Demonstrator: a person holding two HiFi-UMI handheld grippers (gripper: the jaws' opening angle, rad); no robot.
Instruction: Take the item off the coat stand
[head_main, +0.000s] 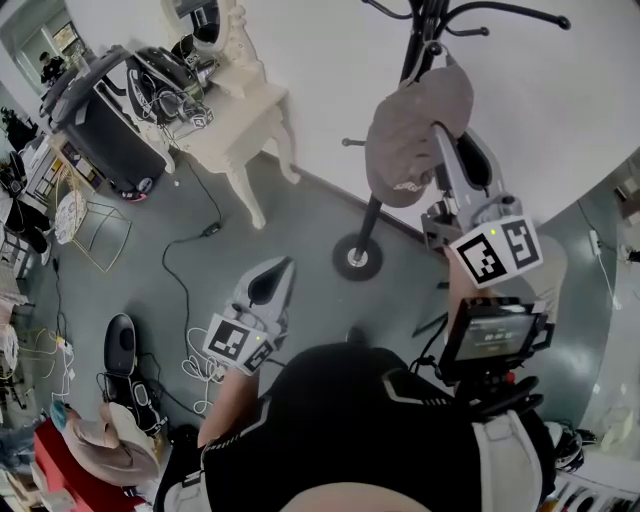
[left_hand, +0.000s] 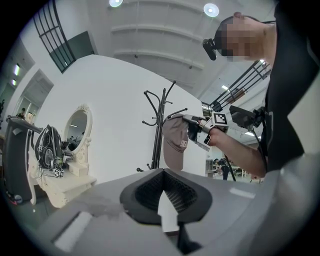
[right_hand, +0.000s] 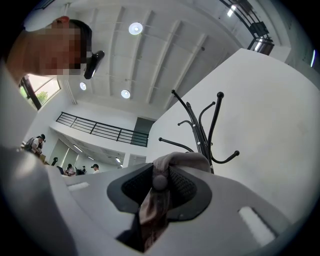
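1. My right gripper (right_hand: 157, 184) is clenched on the grey-brown cloth cap (right_hand: 175, 161). Its fabric is bunched between my two pads, and a round cloth button (right_hand: 159, 181) sits right in the pinch.
2. From that grip the cap (left_hand: 174, 142) hangs lengthwise downward, with its long axis close to upright and its lower end pointing at the floor below my fingertips. Small pale lettering sits on the side facing my right gripper (left_hand: 196, 125).
3. The black metal coat stand (left_hand: 159, 125) rises just past my right fingertips, with the cap right beside its pole. I cannot tell whether the cloth touches a hook.
4. My left gripper (left_hand: 161, 192) is closed on nothing, pads meeting at the tips. It is held level, well short of the stand.
5. Only the left gripper view shows the cap whole and side-on. It also shows the cream dressing table with an oval mirror (left_hand: 65, 182) off to the left of my fingers.
6. The right gripper view gives only the pinched cloth, with the stand's curved hooks (right_hand: 205, 135) beyond.
7. The head view alone shows both grippers together: left (head_main: 284, 268), right (head_main: 443, 140). It also shows the cap (head_main: 415, 130) and the stand's round foot (head_main: 357, 259) on the grey floor.
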